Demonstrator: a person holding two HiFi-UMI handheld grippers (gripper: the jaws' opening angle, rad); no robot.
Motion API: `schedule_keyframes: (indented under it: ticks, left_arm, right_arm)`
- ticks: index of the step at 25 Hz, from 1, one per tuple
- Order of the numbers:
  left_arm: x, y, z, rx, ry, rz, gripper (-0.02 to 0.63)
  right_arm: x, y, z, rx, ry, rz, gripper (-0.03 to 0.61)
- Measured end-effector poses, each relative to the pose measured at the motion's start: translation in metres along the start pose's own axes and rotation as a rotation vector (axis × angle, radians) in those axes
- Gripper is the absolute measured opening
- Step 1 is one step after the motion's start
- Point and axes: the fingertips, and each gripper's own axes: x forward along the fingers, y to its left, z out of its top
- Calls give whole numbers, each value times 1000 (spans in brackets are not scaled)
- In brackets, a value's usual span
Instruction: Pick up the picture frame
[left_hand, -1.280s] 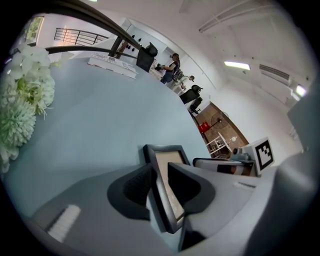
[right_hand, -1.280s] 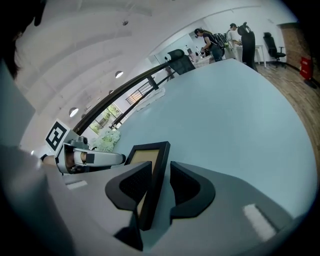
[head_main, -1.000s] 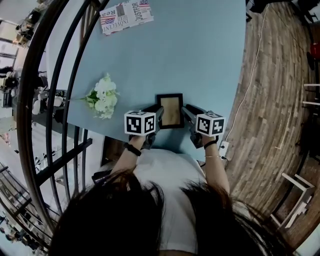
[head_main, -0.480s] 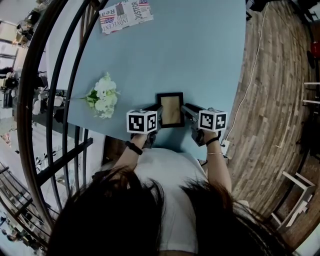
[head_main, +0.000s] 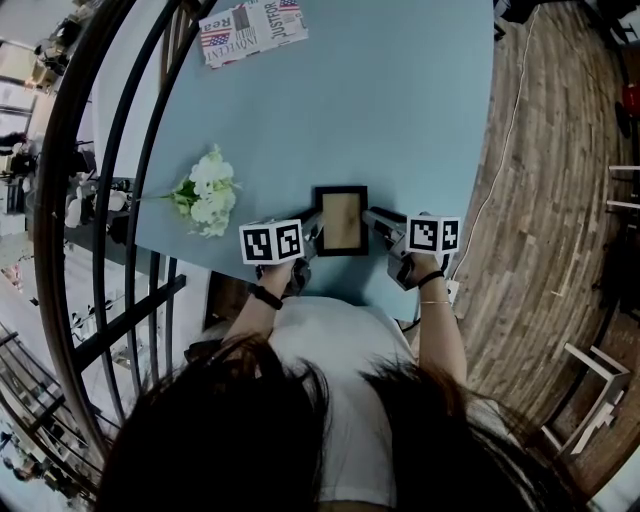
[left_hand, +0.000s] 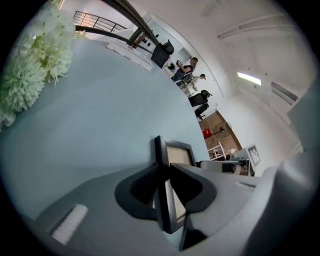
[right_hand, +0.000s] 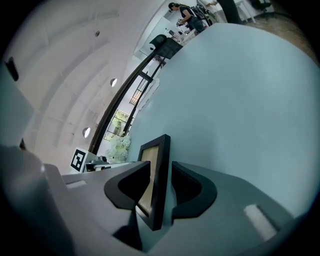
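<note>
While the picture frame (head_main: 341, 220) is seen low-centre in the head view, over the tabletop (head_main: 400, 110), its left edge is pinched by the left claw (head_main: 314, 230); its right edge is loosely straddled by the right claw (head_main: 372, 218), whose jaws have just been opening.

Black picture frame (head_main: 341, 220) with a tan insert; pale blue table (head_main: 400, 110); white flowers (head_main: 207, 193) with green leaves; paper (head_main: 252, 30) printed with newsprint lettering and striped flags; brown plank floor (head_main: 560, 200)
</note>
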Motion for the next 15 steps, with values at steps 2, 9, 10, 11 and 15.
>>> schedule_keyframes:
  ticks: [2, 9, 10, 11, 15]
  left_arm:
    - [0, 0, 0, -18, -1, -15, 127]
    - [-1, 1, 1, -63, 4, -42, 126]
    - [-1, 1, 1, -66, 5, -45, 126]
    - [-1, 1, 1, -70, 5, -48, 126]
    - [-1, 0, 1, -84, 1, -55, 124]
  right_arm:
    - [1, 2, 0, 23, 8, 26, 110]
    - [4, 4, 1, 141, 73, 94, 118]
    - [4, 5, 2, 152, 86, 103, 120]
    - [4, 5, 2, 163, 101, 112, 120]
    - [2, 6, -2, 224, 191, 170, 120]
